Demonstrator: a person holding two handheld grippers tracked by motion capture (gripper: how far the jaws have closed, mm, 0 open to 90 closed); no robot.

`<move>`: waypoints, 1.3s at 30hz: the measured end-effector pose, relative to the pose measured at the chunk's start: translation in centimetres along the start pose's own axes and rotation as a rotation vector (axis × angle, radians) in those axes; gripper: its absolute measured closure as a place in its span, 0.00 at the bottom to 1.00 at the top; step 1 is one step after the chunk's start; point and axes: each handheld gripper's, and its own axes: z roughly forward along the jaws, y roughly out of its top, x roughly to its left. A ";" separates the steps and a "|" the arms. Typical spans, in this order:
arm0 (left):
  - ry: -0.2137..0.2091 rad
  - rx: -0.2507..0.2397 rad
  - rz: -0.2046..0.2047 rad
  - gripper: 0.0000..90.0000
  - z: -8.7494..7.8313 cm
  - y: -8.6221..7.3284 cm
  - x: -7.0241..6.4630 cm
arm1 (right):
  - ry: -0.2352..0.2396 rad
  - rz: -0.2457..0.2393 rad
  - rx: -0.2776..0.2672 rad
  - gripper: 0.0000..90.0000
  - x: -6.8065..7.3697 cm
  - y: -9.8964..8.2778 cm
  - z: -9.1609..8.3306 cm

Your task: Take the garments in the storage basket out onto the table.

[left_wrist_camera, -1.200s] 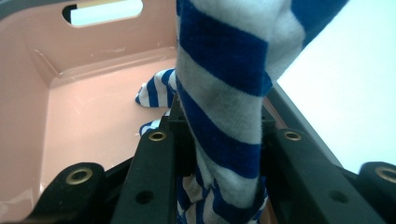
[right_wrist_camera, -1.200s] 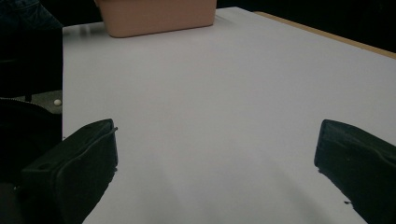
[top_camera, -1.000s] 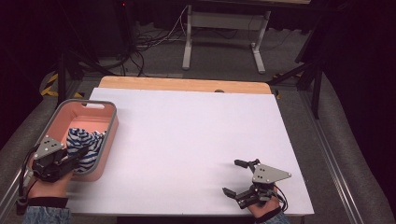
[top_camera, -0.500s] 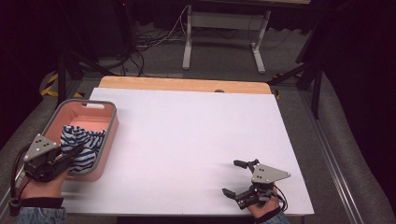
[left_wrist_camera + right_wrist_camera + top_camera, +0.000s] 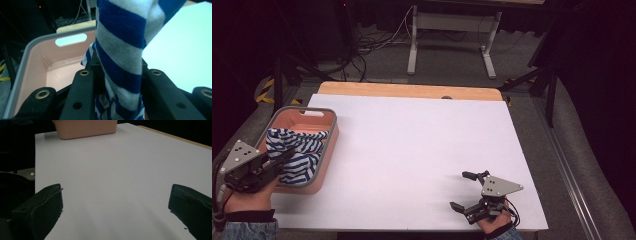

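My left claw [image 5: 287, 154]: pinching the blue-and-white striped cloth [image 5: 297, 150] over the pink plastic bin [image 5: 324, 150]. My right claw [image 5: 467, 190]: spread, empty, on the white table [image 5: 422, 140].

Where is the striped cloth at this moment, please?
In the high view the blue-and-white striped cloth sits at the table's left side, in the pink bin, one end clamped by the left gripper.

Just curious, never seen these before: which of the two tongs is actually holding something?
The left tongs, at the pink tub: they pinch the blue-and-white striped cloth. The right tongs stand wide open over bare table.
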 end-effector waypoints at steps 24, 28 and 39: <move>-0.067 -0.113 0.019 0.79 -1.4 3.3 -1.1 | 0.000 0.000 -0.002 0.00 0.0 0.0 0.0; -0.091 -0.118 0.027 0.79 -1.3 3.9 -1.7 | 0.000 0.001 -0.002 0.00 0.0 0.0 0.0; -0.166 -0.119 0.045 0.79 -0.4 4.9 -3.2 | 0.002 0.002 -0.004 0.00 -0.1 0.0 -0.1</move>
